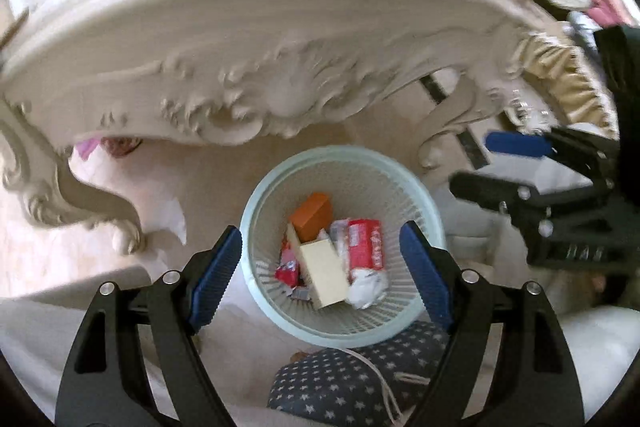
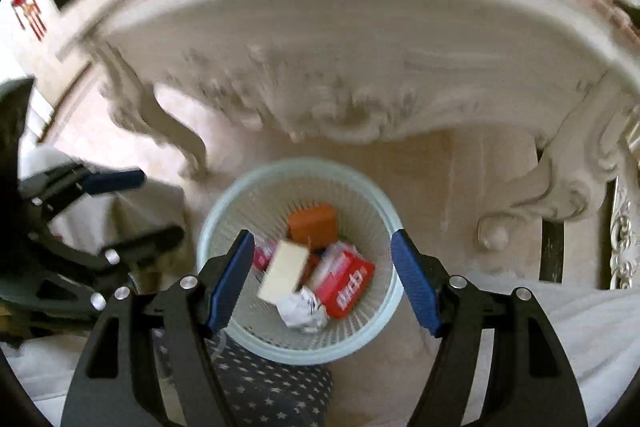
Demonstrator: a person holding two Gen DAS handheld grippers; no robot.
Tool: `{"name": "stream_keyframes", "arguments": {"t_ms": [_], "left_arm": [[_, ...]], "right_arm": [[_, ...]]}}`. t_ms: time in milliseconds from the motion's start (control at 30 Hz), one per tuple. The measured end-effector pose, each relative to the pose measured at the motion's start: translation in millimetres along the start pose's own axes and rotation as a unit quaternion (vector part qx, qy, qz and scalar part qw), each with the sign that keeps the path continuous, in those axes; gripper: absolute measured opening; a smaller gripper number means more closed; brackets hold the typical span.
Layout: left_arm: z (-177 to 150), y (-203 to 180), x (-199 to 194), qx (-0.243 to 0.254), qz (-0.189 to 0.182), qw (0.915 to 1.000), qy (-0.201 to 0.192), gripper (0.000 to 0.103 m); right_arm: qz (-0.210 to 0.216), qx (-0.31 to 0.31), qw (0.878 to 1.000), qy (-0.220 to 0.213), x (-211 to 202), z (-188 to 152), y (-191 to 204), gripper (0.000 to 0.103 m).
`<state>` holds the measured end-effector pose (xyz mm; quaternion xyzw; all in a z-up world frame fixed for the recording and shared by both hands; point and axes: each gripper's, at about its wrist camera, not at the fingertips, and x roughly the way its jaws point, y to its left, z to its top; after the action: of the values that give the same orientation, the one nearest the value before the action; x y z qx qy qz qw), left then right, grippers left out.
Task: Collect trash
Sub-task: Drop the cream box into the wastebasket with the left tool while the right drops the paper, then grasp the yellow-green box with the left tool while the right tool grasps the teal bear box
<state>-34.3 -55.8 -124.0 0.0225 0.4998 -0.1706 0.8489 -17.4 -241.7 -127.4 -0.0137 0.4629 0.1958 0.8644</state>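
A pale green mesh wastebasket (image 1: 340, 151) (image 2: 296, 163) stands on the floor below both grippers. Inside it lie an orange box (image 1: 314, 213) (image 2: 314, 225), a cream box (image 1: 324, 277) (image 2: 286, 269), a red wrapper (image 1: 364, 245) (image 2: 348, 285) and crumpled white paper (image 1: 368, 287) (image 2: 302, 311). My left gripper (image 1: 320, 239) hangs over the basket, open, with nothing between its blue pads. My right gripper (image 2: 322, 239) is likewise open and empty above the basket. Each shows in the other's view: the right gripper (image 1: 470, 163) at the right edge, the left gripper (image 2: 160, 205) at the left edge.
An ornate carved cream table (image 1: 280, 39) (image 2: 360, 39) overhangs just behind the basket, its curled legs (image 1: 80, 203) (image 2: 560, 187) on either side. A dark star-patterned cloth (image 1: 340, 379) (image 2: 260, 379) lies at the basket's near side. White fabric (image 2: 580, 327) is at the lower right.
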Motion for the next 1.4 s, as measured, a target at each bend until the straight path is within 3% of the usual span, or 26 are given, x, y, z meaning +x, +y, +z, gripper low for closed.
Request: {"name": "stream_keyframes", "arguments": {"t_ms": [67, 233, 300, 400, 533, 700, 867, 1033, 1167, 1400], "left_arm": [[9.5, -5.4, -23.9, 0.015, -0.017, 0.9995, -0.020, 0.079], [51.3, -7.3, -71.4, 0.030, 0.000, 0.9968, -0.074, 0.079], [82.7, -1.2, -85.3, 0.033, 0.010, 0.9938, -0.106, 0.079], [132.6, 9.3, -88.6, 0.035, 0.039, 0.9879, -0.146, 0.079], [204.6, 35.8, -68.2, -0.008, 0.059, 0.9829, -0.174, 0.079], [294.2, 74.3, -5.3, -0.068, 0.080, 0.9833, -0.148, 0.079], [343.1, 93.5, 37.9, -0.093, 0.089, 0.9842, -0.122, 0.079], [370.5, 101.8, 66.6, -0.093, 0.101, 0.9851, -0.103, 0.079], [375.9, 99.6, 84.8, -0.077, 0.114, 0.9865, -0.089, 0.079], [379.8, 106.3, 102.2, -0.083, 0.103, 0.9886, -0.072, 0.079]], "right_arm": [[0.008, 0.011, 0.999, -0.033, -21.3, 12.6, -6.0, 0.067], [-0.007, 0.030, 0.994, -0.104, -52.0, 55.4, -29.2, 0.067], [-0.027, 0.023, 0.992, -0.122, -55.9, 79.6, -37.1, 0.067], [-0.039, 0.011, 0.987, -0.156, -58.5, 116.7, -42.5, 0.067], [-0.046, 0.001, 0.979, -0.197, -51.0, 175.2, -47.7, 0.067], [-0.082, -0.006, 0.975, -0.207, -20.9, 250.6, -64.0, 0.067], [-0.113, 0.000, 0.977, -0.181, 20.8, 316.9, -89.6, 0.067], [-0.102, 0.019, 0.983, -0.149, 54.9, 346.3, -103.6, 0.067], [-0.102, 0.020, 0.984, -0.143, 71.7, 362.5, -103.9, 0.067], [-0.126, -0.005, 0.985, -0.117, 101.0, 385.2, -102.6, 0.067]]}}
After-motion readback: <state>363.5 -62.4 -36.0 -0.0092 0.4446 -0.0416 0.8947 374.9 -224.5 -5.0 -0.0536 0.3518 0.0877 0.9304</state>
